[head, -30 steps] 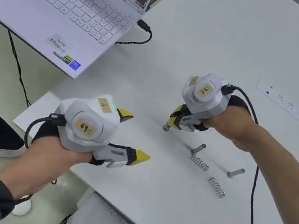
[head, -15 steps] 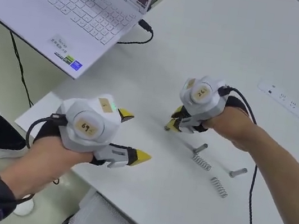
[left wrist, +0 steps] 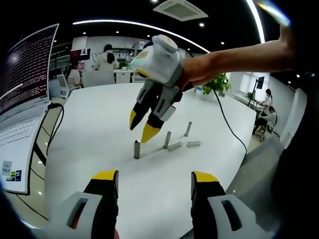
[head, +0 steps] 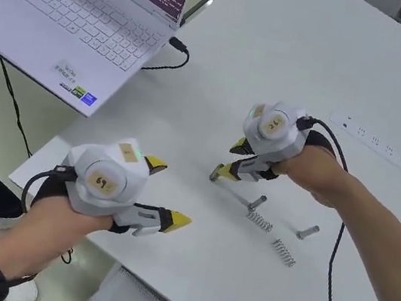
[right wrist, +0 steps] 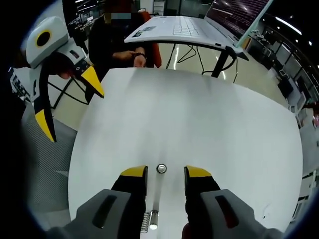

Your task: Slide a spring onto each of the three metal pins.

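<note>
A short metal pin wearing a spring (left wrist: 136, 149) stands upright on the white table (head: 292, 50); from above its top (right wrist: 161, 169) shows between my right jaws. My right gripper (head: 227, 161) hovers just above it, open, its yellow tips apart and holding nothing. Two bare pins stand behind (left wrist: 167, 140) (left wrist: 188, 129), with two loose springs (left wrist: 174, 146) (left wrist: 193, 144) lying beside them. In the head view these pins (head: 257, 202) (head: 307, 232) and springs (head: 258, 221) (head: 283, 252) lie right of that gripper. My left gripper (head: 165, 193) waits open and empty near the table's front edge.
An open white laptop (head: 62, 14) sits at the far left with a black cable (head: 165, 57) plugged into it. A white power strip (head: 384, 145) lies at the right. The table's front edge (head: 98, 218) runs close under my left gripper. A seated person shows beyond the table (right wrist: 124, 50).
My right gripper's tips have come a little up and off the pin with the spring, now standing apart above it. The left gripper has stayed put; the head camera shifted slightly.
</note>
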